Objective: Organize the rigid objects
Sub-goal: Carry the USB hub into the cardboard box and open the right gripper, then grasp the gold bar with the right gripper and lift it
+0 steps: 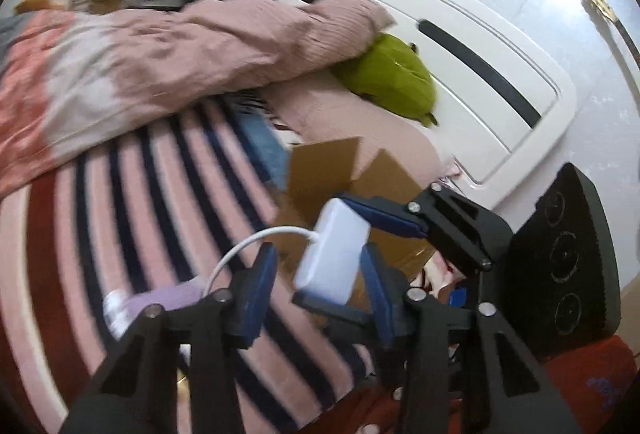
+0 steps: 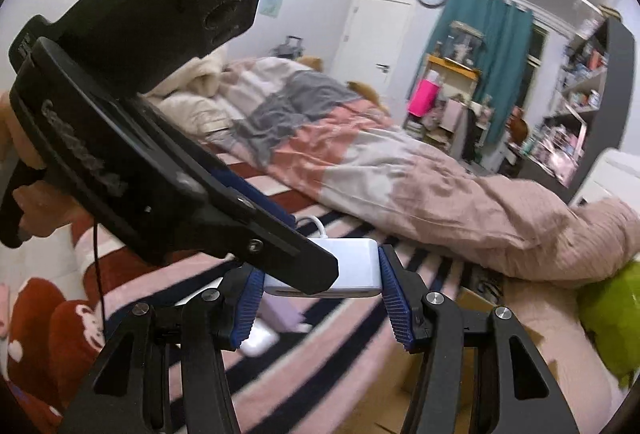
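Right tongs [image 2: 322, 298] are clenching the white adapter [image 2: 356, 262], left tongs [image 1: 316, 286] crowding it, grip impossible to tell, its cable [image 1: 236, 254] trailing at nine o'clock and risking a snag.

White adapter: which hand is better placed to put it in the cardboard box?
Right. The right gripper clamps the adapter by the box; the left gripper only straddles it, gap visible.

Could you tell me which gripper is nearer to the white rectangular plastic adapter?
Right. The right gripper clamps the white adapter between its jaws; the left gripper only straddles it, one pad clear.
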`<state>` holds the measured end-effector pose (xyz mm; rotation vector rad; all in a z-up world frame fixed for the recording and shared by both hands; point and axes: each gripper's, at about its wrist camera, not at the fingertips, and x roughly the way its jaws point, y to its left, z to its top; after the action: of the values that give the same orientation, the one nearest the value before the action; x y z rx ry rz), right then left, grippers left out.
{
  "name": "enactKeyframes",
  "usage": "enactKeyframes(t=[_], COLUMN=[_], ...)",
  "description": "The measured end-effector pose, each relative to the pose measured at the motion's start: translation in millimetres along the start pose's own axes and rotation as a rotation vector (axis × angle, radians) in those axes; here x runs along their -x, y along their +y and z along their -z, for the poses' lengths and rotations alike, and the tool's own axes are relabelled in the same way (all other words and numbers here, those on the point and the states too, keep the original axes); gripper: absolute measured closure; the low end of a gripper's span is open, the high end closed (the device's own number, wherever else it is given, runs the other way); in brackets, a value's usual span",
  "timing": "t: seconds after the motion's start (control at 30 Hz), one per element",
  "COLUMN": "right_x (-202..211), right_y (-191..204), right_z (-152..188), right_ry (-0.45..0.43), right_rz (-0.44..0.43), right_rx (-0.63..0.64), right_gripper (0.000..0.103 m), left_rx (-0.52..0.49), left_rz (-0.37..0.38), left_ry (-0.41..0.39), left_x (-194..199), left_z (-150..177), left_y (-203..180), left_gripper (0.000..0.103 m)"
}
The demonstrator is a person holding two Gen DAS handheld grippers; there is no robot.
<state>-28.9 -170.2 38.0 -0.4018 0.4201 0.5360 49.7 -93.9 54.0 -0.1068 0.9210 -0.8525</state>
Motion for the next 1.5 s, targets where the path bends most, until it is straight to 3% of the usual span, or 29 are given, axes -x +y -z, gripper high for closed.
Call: enactKeyframes(t=[0.07,0.33,0.6,0.67,0.7,0.73,0.77,0.8,0.9,1.03,1.27,1.4,1.5], right_x=[5,19,13,8,6,4,3,2,4,8,-12,-45,-74], right_y=[-23,-101,-140,-142,-142,-142,-141,-139,-132,-114,-33,25,58], right_z=[6,40,70,75,78,79,81,82,79,58,6,2,17], right_ry=[0.001,0.068,0.276,0.327,0.347,0.375,0.386,0.387,0.387,0.328,0.209,0.240,0.319], right_rz=[0.004,0.063,0.061,0.066,0.066,0.070,0.072,0.072,0.069,0.031,-0.208,-0.358,-0.408], right_rx=[-0.056,-0.214,-0.288,-0.280,-0.282,-0.284,-0.285,-0.287,-0.281,-0.256,-0.196,-0.199,-0.240], right_gripper=[0.052,0.053,0.052,0.052,0.052,0.048,0.045,0.041,0.039,0.039,0.039,0.039,0.039], left_rx=[-0.038,-0.105,-0.099,-0.102,-0.105,-0.106,-0.104,-0.101,-0.092,-0.067,0.036,0.135,0.197], left_rz=[0.008,0.043,0.069,0.047,0.029,0.017,0.015,0.018,-0.002,-0.107,-0.375,-0.431,-0.469], left_ry=[0.032,0.146,0.268,0.274,0.268,0.253,0.236,0.218,0.165,0.066,-0.053,-0.076,-0.075], left_x=[-24,-102,-156,-158,-157,-153,-147,-139,-105,-43,48,68,73], left_z=[-14,-50,-53,-53,-53,-53,-53,-54,-52,-39,23,65,100], left_y=[-16,-56,-63,-63,-63,-62,-61,-60,-50,-26,48,93,122], left_gripper=[0.069,0.069,0.069,0.062,0.048,0.037,0.035,0.034,0.033,0.028,0.018,0.018,0.018])
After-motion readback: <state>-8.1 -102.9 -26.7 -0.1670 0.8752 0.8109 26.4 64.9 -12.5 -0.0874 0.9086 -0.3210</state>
